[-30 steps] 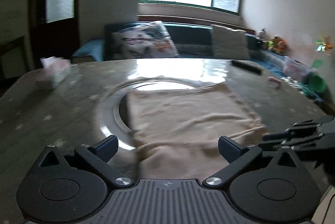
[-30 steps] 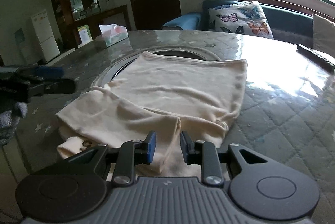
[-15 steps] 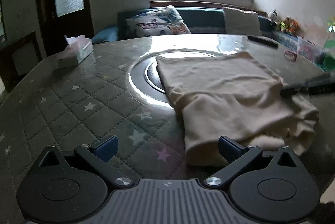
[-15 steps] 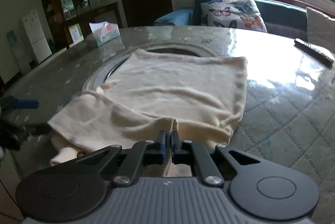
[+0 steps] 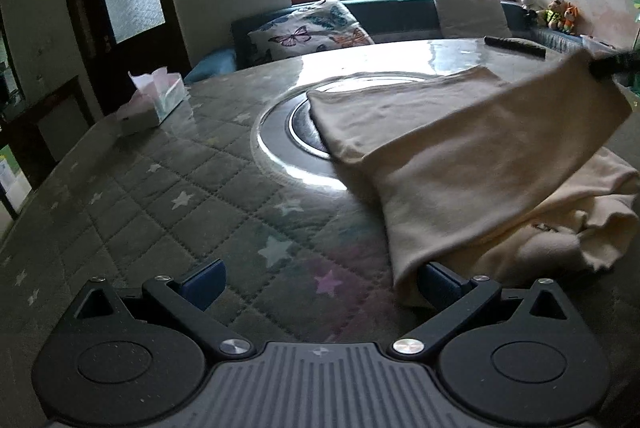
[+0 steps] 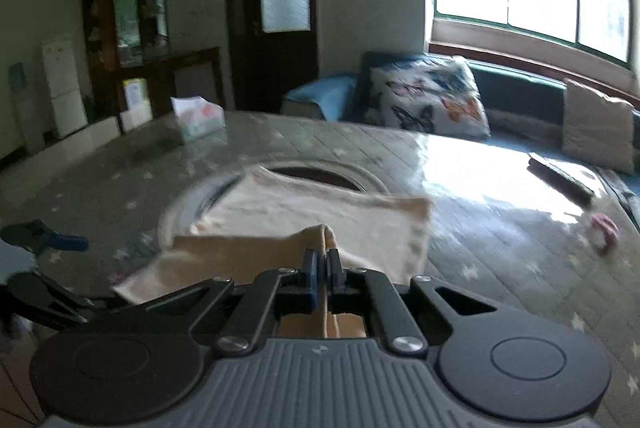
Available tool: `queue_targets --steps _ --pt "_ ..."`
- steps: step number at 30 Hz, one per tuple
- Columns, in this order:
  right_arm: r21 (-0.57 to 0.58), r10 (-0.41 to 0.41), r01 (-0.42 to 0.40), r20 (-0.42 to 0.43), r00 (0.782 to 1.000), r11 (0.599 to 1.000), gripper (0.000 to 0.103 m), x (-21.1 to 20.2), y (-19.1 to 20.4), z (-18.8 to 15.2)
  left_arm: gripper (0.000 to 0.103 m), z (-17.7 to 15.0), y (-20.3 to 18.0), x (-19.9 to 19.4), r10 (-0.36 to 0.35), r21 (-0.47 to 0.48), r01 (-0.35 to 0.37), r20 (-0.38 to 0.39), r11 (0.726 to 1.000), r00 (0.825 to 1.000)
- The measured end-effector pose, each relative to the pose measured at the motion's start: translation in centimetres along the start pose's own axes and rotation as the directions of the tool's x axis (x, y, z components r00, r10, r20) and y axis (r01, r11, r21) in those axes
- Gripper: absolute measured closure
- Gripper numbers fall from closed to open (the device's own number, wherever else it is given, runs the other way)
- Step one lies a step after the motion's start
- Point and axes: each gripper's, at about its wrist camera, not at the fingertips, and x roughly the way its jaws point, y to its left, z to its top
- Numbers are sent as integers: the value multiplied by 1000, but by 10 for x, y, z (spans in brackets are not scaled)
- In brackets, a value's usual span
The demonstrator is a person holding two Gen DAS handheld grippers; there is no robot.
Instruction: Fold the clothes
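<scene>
Cream garment (image 5: pixel 460 164) is being lifted, one corner pinched in the right gripper (image 6: pixel 323 270). Left gripper (image 5: pixel 320 278) is hanging wide, holding nothing. Folding looks barely started; most is lying flat.

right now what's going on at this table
A person with a gripper in each hand is folding a cream garment on the quilted table. The right gripper is shut on a garment edge and holds it raised above the rest of the cloth. The left gripper is open, low at the near corner, gripping nothing.
</scene>
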Motion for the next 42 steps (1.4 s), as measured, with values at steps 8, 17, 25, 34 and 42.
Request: queue_targets --steps 8,17,25,34,42 --pt "120 -8 22 -121 993 993 98 37 -23 -35 0 -1 8 -8 -2 -17 1 -22 1000 1000" --pt "114 22 -10 -103 994 993 93 36 -31 -35 0 11 36 -25 67 -23 -68 -18 997 998" --pt "99 37 -26 -117 992 995 96 47 -30 -37 0 50 13 -8 33 -11 -33 61 999 998" --pt "120 13 -8 -46 999 993 99 33 -30 -28 0 81 -30 40 24 100 -34 99 994 995" --pt "100 -23 30 -70 997 995 96 37 -36 -35 0 72 -22 68 62 66 -64 36 996 997"
